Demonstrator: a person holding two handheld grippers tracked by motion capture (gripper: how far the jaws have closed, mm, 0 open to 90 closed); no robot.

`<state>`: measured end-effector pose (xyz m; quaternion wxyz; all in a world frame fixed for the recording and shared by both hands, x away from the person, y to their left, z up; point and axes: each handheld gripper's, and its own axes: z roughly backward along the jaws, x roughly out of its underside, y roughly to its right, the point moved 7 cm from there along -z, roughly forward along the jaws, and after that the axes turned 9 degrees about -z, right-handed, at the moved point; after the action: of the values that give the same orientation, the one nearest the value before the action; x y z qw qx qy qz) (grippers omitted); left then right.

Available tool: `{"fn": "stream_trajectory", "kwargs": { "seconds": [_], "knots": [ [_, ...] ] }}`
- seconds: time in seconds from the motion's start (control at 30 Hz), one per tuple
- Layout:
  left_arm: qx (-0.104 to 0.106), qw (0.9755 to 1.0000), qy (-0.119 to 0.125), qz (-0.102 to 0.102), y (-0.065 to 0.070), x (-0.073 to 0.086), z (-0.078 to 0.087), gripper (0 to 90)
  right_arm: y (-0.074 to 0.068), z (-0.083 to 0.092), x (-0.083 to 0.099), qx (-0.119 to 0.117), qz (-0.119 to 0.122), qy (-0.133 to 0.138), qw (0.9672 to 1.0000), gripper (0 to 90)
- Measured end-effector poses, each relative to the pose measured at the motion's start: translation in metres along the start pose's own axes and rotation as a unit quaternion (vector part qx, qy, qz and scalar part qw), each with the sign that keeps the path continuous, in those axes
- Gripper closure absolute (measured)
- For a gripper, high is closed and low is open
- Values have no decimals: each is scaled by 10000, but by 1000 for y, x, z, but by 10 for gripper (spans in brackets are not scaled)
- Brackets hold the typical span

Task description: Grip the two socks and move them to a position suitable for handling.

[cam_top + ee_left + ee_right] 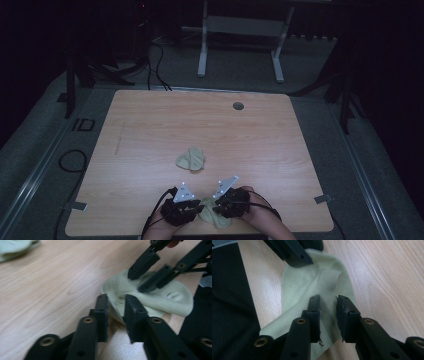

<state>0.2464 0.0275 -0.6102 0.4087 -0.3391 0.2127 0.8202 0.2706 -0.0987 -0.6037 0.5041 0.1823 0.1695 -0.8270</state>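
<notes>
A dim room seen from above, with a light wooden table taking up most of the scene. Near the middle of the table lies a crumpled pale green sock, on its own and well apart from the hands. At the near edge, close to the person, a second pale green sock lies flat on the wood between two hand-held grippers.

The left gripper has its black jaws set narrowly apart around the sock's rim, which sits in the gap; whether the jaws press the cloth cannot be told. The right gripper has its jaws part-way open, straddling a strip of ribbed knit on the same sock; they look close to the fabric, not clearly pinching it. In the left gripper view the right gripper's jaws come in from above, tips resting on the sock.

The work in hand appears to be taking hold of this sock at two points. To do it well, each pair of jaws should close on a single layer at the cuff edge, tips low against the wood, then draw apart gently so the cloth opens without slipping free.
</notes>
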Motion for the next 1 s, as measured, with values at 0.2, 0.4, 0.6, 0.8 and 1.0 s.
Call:
{"fn": "stream_trajectory", "kwargs": {
  "seconds": [0.2,0.4,0.6,0.8,1.0],
  "knots": [
    [-119,9998,-132,-135,2,1,-3,886,-4,2,1,13,16,-11,10000,837],
    [-326,9994,-76,-111,-2,0,0,891,-9,18,-1,-19,36,141,9999,839],
    [-435,9990,90,20,-7,-4,9,892,-3,54,-5,127,-165,586,9981,839],
    [-564,9974,379,232,-14,-10,25,892,14,83,4,377,-552,981,9929,838],
    [-571,9974,348,287,-12,-6,24,891,29,85,23,501,-942,1040,9888,833]
  ]
}}
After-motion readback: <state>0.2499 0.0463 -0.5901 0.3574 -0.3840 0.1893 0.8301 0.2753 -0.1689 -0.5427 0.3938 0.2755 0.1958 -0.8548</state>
